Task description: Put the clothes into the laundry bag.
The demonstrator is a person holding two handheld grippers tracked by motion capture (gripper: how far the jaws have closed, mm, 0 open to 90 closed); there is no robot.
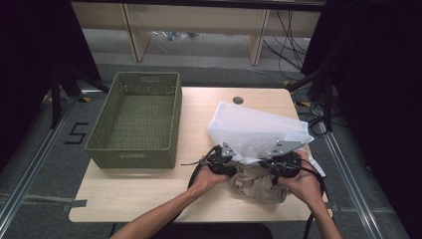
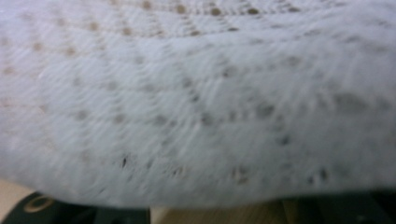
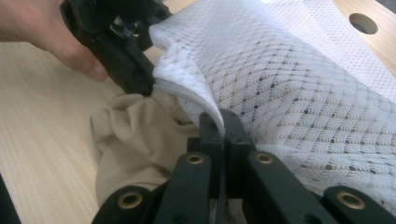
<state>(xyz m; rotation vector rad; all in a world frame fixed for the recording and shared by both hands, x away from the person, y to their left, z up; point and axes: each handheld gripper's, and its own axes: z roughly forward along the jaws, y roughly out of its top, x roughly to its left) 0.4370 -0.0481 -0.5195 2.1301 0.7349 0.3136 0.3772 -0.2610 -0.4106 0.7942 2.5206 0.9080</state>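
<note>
step: bagging cloth (image 1: 259,183) | right gripper (image 3: 223,133) clamps mesh bag (image 1: 256,130) rim above cloth | left gripper (image 1: 219,163) grip unclear | next: pull bag mouth over cloth

Item count, table area: one white mesh laundry bag (image 1: 256,130); one beige garment (image 1: 256,183), bunched at the bag's opening; one green woven basket (image 1: 102,142); one wooden table (image 1: 139,191); one round cable hole (image 1: 238,100) in the tabletop. Handling equipment: two grippers, namely one left gripper (image 1: 230,160) and one right gripper (image 1: 272,164); two hands holding them.
</note>
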